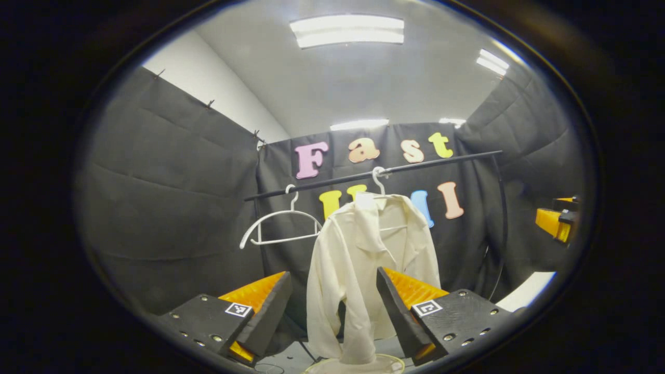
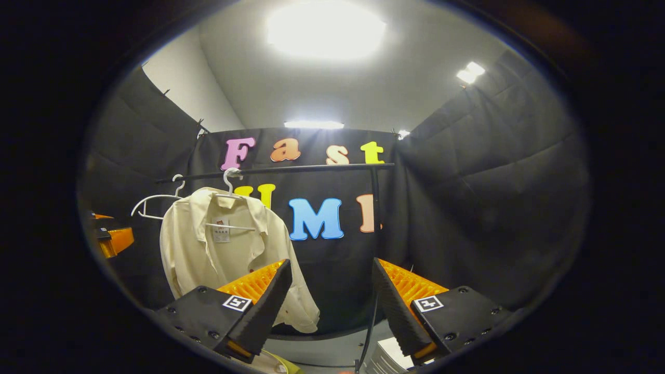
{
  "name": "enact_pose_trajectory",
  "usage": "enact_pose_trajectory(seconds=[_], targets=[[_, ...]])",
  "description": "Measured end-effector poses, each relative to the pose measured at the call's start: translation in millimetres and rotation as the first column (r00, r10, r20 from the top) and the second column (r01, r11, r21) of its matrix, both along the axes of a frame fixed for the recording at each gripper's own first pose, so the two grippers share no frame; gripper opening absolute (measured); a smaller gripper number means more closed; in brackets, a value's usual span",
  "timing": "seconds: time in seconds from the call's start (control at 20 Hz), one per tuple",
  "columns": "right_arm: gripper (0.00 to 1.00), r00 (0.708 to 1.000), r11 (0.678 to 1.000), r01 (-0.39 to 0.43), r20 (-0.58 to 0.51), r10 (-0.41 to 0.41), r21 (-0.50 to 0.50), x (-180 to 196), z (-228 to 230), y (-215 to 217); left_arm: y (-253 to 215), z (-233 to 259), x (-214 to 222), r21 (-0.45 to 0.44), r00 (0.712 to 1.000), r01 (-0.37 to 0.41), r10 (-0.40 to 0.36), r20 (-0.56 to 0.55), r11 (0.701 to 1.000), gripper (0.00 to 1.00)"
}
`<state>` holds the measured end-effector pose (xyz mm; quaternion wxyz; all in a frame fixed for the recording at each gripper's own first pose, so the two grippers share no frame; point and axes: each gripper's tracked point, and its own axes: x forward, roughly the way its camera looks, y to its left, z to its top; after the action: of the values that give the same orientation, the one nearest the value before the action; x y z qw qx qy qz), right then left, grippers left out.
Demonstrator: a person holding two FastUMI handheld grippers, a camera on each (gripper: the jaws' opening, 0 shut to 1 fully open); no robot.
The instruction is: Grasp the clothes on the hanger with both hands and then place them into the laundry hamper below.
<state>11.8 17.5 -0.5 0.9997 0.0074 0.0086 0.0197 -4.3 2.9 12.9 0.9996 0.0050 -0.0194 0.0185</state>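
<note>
Left gripper view: shirt (image 1: 371,259) hangs on hanger (image 1: 378,182) at rail (image 1: 374,174) middle, hamper (image 1: 358,365) below. Left gripper (image 1: 332,311) and right gripper (image 2: 330,306) both spread, empty. Risk: one-sided pull snags collar on hanger.

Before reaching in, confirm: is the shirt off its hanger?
No, the shirt hangs on its hanger from the rail.
</note>
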Motion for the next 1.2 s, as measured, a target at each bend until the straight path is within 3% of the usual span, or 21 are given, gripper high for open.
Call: enact_pose_trajectory(seconds=[0.35,0.6,1.2], targets=[[0.97,0.993,0.993,-0.118,0.015,0.117,0.023,47,3,35,-11,18,17,-0.008,0.998,-0.047,0.047,0.033,0.999,0.95],[0.97,0.979,0.978,-0.203,0.026,0.202,0.038,89,3,58,-30,23,56,0.011,0.997,-0.07,0.069,0.036,0.998,0.95],[0.98,0.918,0.914,-0.396,0.044,0.394,0.089,193,-7,136,-60,19,148,0.032,0.993,-0.116,0.115,0.024,0.993,0.95]])
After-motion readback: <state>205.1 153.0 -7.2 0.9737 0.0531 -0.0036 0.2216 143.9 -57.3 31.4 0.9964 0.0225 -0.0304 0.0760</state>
